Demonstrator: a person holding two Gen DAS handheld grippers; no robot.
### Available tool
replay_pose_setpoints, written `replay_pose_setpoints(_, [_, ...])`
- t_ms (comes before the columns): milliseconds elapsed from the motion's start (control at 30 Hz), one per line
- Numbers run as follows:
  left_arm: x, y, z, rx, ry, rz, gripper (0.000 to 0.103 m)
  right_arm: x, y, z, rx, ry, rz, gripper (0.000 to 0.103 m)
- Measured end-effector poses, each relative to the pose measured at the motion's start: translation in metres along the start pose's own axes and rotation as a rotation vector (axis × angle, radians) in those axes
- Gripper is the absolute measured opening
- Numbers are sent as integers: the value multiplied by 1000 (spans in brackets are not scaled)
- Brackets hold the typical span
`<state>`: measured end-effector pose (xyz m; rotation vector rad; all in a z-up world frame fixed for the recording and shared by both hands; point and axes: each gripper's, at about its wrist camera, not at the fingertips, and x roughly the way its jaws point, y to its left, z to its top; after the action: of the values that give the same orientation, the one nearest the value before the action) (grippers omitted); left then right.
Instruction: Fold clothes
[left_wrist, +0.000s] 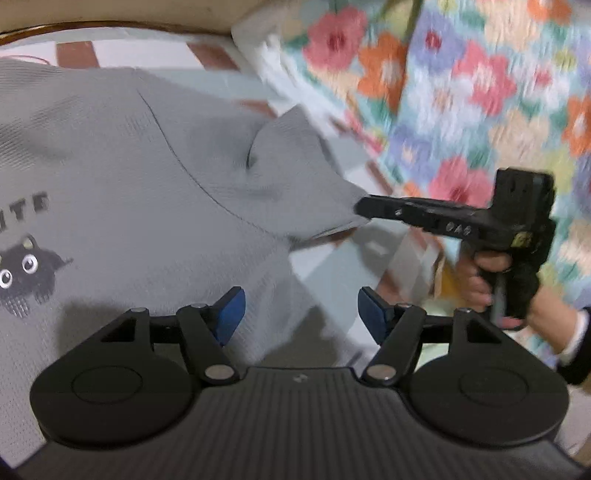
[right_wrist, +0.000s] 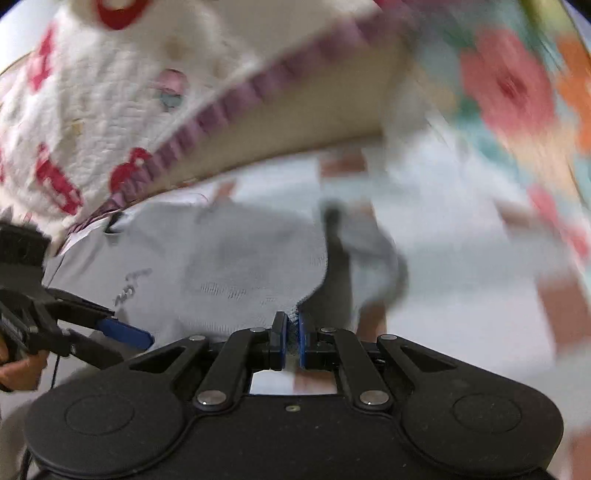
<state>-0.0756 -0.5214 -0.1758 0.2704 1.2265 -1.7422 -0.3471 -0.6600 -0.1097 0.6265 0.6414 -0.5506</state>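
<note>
Shirt print cut off at frame's left edge, left of left gripper. Floral blanket beyond right gripper motion-blurred; held fabric edge unclear.

The left gripper holds its jaws spread wide with nothing between them. The right gripper, held by a hand, has its jaws pinched on grey cloth.

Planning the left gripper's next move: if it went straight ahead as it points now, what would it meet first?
Probably the grey shirt, near its lower edge: cloth fills most of the gap ahead of the open left gripper. Depth is unclear, so it may pass above.
</note>
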Motion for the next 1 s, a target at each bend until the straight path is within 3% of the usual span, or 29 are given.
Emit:
replay_pose_setpoints(100, [9,-12,-7,54,25,60,67,-2,-8,-19,110,27,14,7])
replay_pose_setpoints(200, [5,-14,-8,62,23,68,67,-3,-3,-23,136,84,27,7])
replay_pose_setpoints(367, [-11,-7,-8,52,-6,94,67,0,-19,-10,219,55,8,8])
replay_pose_setpoints(467, [-22,4,-7,19,-40,121,67,2,-29,-2,269,37,-3,14])
replay_pose_setpoints(533, [-27,7,-4,7,-63,128,67,3,-35,3,303,25,-11,27])
replay_pose_setpoints(567, [-29,7,-3,4,-71,129,67,4,-38,6,319,18,-15,47])
replay_pose_setpoints(600, [-30,8,-2,1,-80,130,67,4,-42,8,336,12,-19,59])
replay_pose_setpoints(800, [-25,6,-1,3,-85,169,67,7,-61,24,436,-24,-43,59])
replay_pose_setpoints(933, [-31,17,-6,-31,-96,202,67,14,-59,22,564,-66,51,59])
replay_pose_setpoints(1000, [-36,22,-8,-42,-98,214,67,22,-57,21,584,-44,72,59])
